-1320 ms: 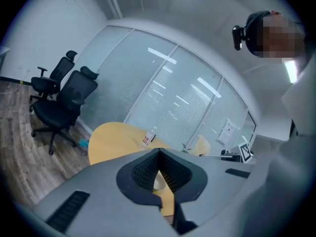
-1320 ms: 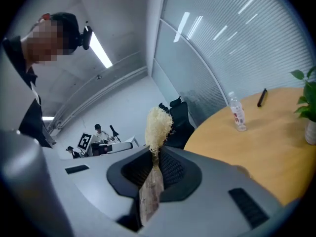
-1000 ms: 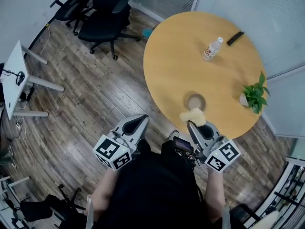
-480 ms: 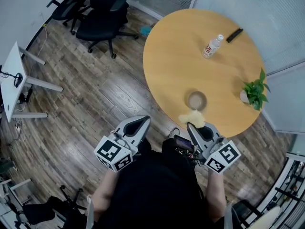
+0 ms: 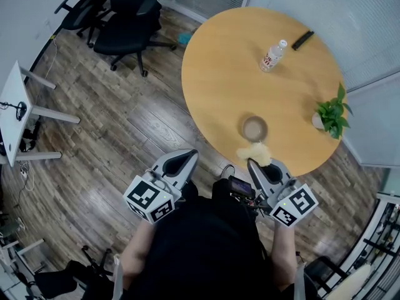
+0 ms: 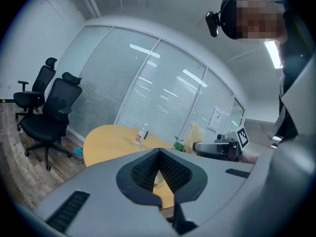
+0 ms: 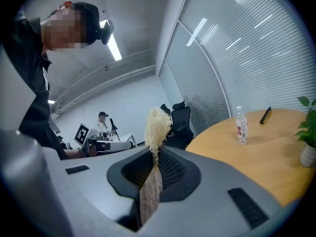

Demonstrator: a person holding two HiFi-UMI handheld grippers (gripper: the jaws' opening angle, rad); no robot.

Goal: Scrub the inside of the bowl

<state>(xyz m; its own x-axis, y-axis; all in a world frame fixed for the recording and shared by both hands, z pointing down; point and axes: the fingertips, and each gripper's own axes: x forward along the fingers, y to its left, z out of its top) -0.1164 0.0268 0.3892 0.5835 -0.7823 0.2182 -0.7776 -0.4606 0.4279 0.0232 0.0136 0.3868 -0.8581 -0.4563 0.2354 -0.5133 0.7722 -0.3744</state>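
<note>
A small brown bowl (image 5: pixel 255 129) stands on the round wooden table (image 5: pixel 225 67), near its front edge. My right gripper (image 5: pixel 261 166) is held just short of that edge, shut on the flat wooden handle (image 7: pixel 150 191) of a scrubbing brush. The brush's pale fibre head (image 5: pixel 254 152) (image 7: pixel 157 125) points up, close to the bowl but apart from it. My left gripper (image 5: pixel 182 161) hangs over the floor left of the table, shut (image 6: pixel 159 154) with nothing held. In the left gripper view the right gripper (image 6: pixel 217 148) and the brush head (image 6: pixel 196 132) show at the right.
A water bottle (image 5: pixel 269 56), a black remote (image 5: pixel 303 40) and a potted plant (image 5: pixel 330 114) stand on the table's far and right parts. Two black office chairs (image 5: pixel 125 17) are at the back left, and a white desk (image 5: pixel 15 105) is at the left.
Both grippers have turned a little: the left gripper view now takes in the right gripper and brush. In the head view the table has shifted slightly. Neither grip has changed.
</note>
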